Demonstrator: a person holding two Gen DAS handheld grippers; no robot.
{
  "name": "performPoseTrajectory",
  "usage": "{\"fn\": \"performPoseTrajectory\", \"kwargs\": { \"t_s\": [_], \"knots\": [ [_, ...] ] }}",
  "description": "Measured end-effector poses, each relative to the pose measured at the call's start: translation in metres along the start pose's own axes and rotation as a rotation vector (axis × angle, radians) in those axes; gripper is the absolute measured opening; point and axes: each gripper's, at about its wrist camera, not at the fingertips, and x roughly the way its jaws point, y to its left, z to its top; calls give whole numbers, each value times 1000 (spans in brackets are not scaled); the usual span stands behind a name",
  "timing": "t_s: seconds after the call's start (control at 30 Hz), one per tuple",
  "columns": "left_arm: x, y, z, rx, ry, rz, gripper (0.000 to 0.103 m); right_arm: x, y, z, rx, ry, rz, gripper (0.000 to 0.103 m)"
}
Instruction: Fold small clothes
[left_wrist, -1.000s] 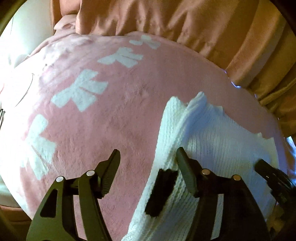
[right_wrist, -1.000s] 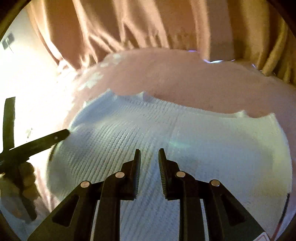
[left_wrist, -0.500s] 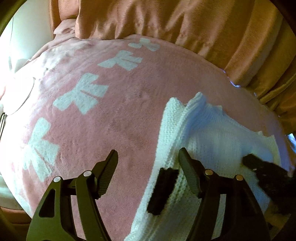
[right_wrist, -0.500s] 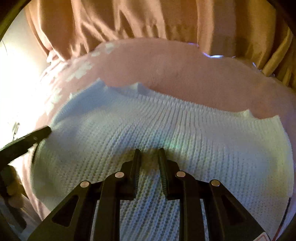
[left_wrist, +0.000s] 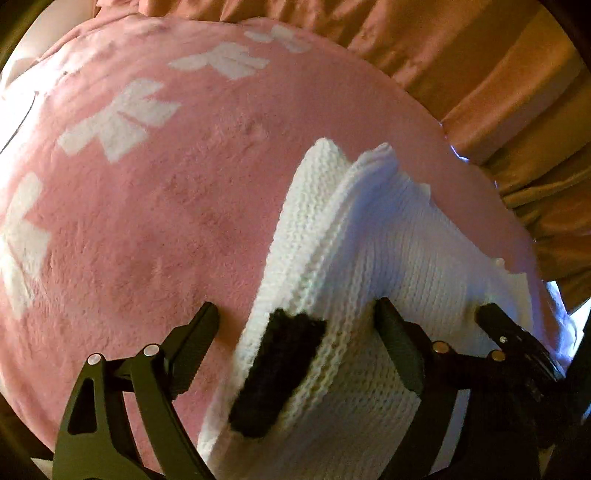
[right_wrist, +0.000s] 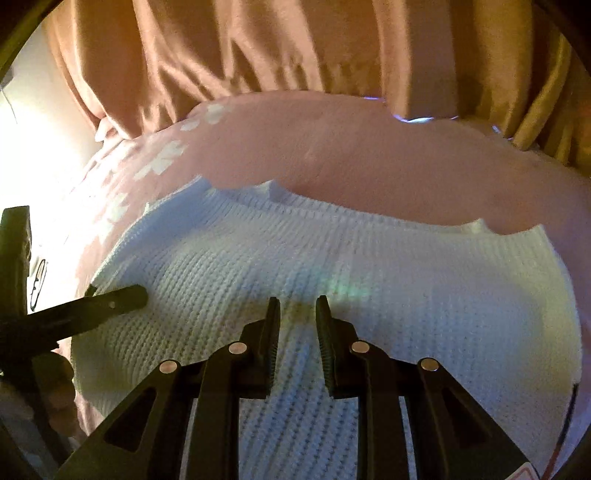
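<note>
A white knitted garment with a black patch lies folded on a pink blanket. My left gripper is open, its jaws straddling the garment's left folded edge, one finger on the blanket and one on the knit. In the right wrist view the garment spreads wide. My right gripper sits low over its middle with jaws a narrow gap apart and nothing between them. The left gripper's finger shows at the garment's left edge.
The pink blanket has white bow shapes. Orange-brown curtains hang behind the blanket's far edge. The right gripper's tip shows at the right in the left wrist view.
Both grippers have moved forward and lower onto the garment. The garment's left edge looks more raised and bunched between my left jaws. The right jaws stay at the same narrow gap.
</note>
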Motion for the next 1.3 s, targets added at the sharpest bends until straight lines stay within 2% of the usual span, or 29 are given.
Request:
{"fn": "performPoseTrajectory", "kwargs": {
  "t_s": [0.07, 0.13, 0.17, 0.23, 0.3, 0.4, 0.5, 0.7, 0.9, 1.0, 1.07, 1.2, 1.3],
  "knots": [
    [1, -3, 0, 15, -1, 7, 79, 6, -4, -2, -11, 30, -15, 20],
    [1, -5, 0, 6, 3, -23, 60, 16, -7, -6, -12, 51, -4, 20],
    [1, -6, 0, -6, 10, -43, 56, 19, -9, -6, -11, 43, 3, 20],
    [-2, -7, -2, -29, 11, -71, 38, 20, -9, -6, -13, 45, 4, 20],
    [-8, -11, -3, -40, 6, -102, 29, 22, -9, -5, -19, 46, 6, 20],
    [-27, -27, -5, -24, -25, -140, 25, 20, -15, -6, -5, 47, 36, 20],
    [-50, -53, -12, 10, -69, -183, 25, 4, -30, -9, 26, 33, 73, 20],
    [-74, -135, -34, 166, -114, -201, 25, -54, -72, -22, 27, -32, -28, 23],
    [-49, -226, -71, 329, -86, -135, 25, -106, -138, -48, 111, -77, -100, 31],
    [-15, -257, -98, 394, -68, -43, 25, -118, -164, -64, 157, -73, -102, 31],
    [1, -267, -115, 442, -94, 26, 30, -121, -177, -73, 181, -69, -95, 31],
    [2, -289, -145, 579, -194, 108, 66, -121, -195, -79, 224, -67, -52, 32],
    [-14, -290, -158, 640, -243, 145, 70, -123, -198, -76, 239, -79, -4, 37]
  ]
}}
